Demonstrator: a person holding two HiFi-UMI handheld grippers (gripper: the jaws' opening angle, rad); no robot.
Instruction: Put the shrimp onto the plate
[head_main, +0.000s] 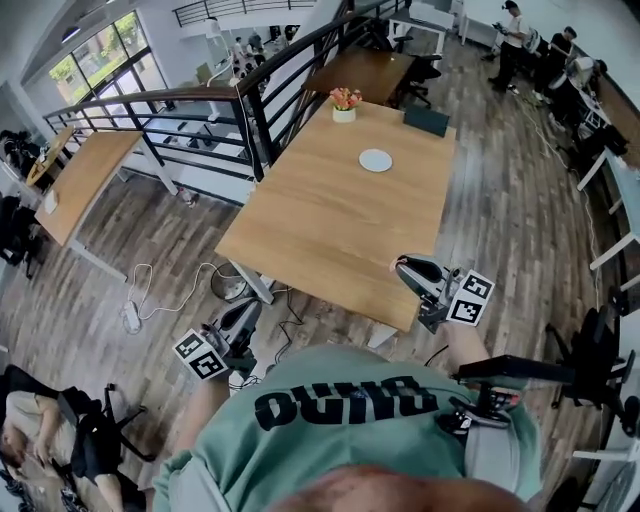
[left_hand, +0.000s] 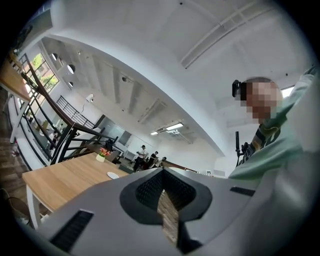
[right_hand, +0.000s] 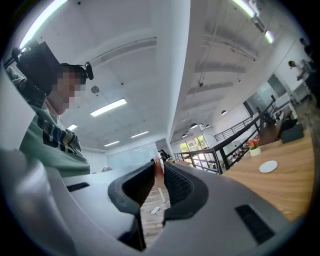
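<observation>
We see the right tongs (head_main: 402, 266) clenched on a small orange-pink shrimp (right_hand: 158, 168) at lower right of centre, over the near edge of the smooth light-wood worktop (head_main: 320, 220). At lower left the left tongs (head_main: 250, 312) are closed on nothing, off the worktop over the plank floor (head_main: 150, 230). The small round white plate (head_main: 376, 160) lies at upper centre, well apart from the shrimp, with bare wood between. A white flower pot (head_main: 344, 102) and a dark flat case (head_main: 427, 120) stand beyond the plate.

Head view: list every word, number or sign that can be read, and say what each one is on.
Shirt: big dark letters across the green cloth, seen upside down and creased; too distorted to read with certainty.
Left cube and right cube: black-and-white square patterns only, no letters or numbers.
Table and plate: no print visible.
</observation>
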